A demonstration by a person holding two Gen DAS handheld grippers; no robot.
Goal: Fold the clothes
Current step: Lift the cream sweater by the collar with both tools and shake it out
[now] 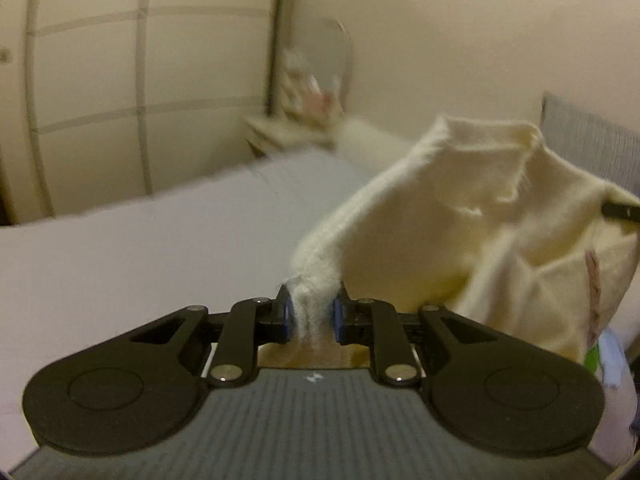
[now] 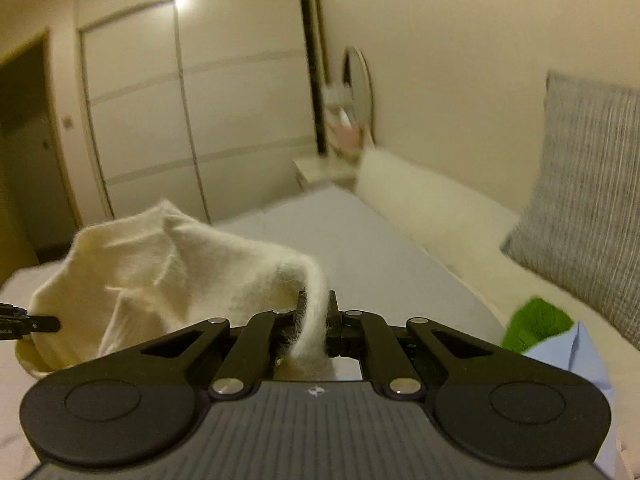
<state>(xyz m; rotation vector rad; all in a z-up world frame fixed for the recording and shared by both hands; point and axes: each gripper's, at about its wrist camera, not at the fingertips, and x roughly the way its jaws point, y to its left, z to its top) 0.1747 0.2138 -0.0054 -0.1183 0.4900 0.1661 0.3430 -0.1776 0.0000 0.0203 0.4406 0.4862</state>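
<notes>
A cream fuzzy knit garment hangs in the air between both grippers, above a bed. My left gripper is shut on one edge of it, the cloth bunched between the blue pads. My right gripper is shut on another edge of the same garment. The right gripper's fingertip shows at the far right of the left wrist view, and the left gripper's tip at the far left of the right wrist view. The garment is lifted and loosely spread, sagging in the middle.
The bed sheet is pale lilac. A grey striped pillow leans at the right, with a white pillow behind. Green and light blue clothes lie at the right. A wardrobe, nightstand and round mirror stand beyond.
</notes>
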